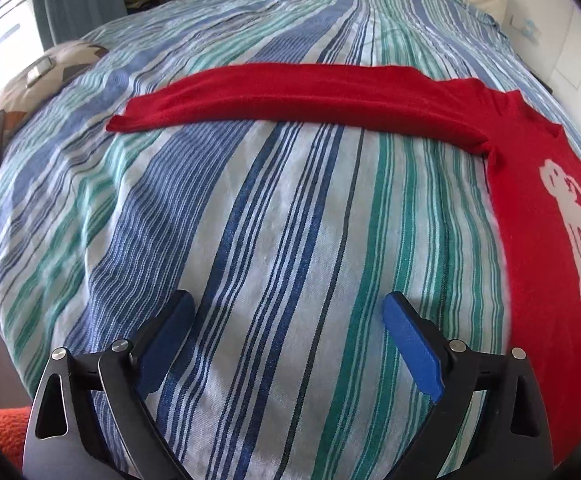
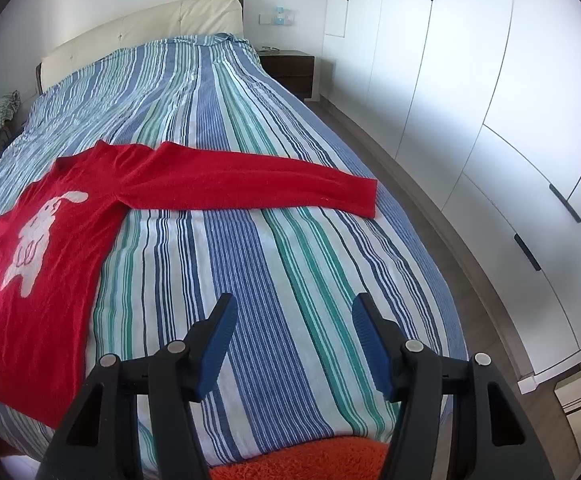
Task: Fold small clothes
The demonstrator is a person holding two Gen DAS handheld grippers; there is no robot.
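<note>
A small red sweater (image 1: 538, 200) with a white animal print lies flat on the striped bed cover (image 1: 274, 208). In the left wrist view its body is at the right and one sleeve (image 1: 290, 96) stretches left. In the right wrist view the sweater (image 2: 42, 248) is at the left and its other sleeve (image 2: 258, 180) stretches right. My left gripper (image 1: 288, 308) is open and empty above the bare cover, nearer than the sleeve. My right gripper (image 2: 294, 312) is open and empty above the cover (image 2: 290, 240), right of the sweater body.
Patterned pillows (image 1: 38, 80) lie at the bed's left side. A cream headboard (image 2: 142, 32), a dark nightstand (image 2: 290, 68) and white wardrobe doors (image 2: 490, 120) stand to the right. An orange rug (image 2: 302, 460) lies below the bed's foot.
</note>
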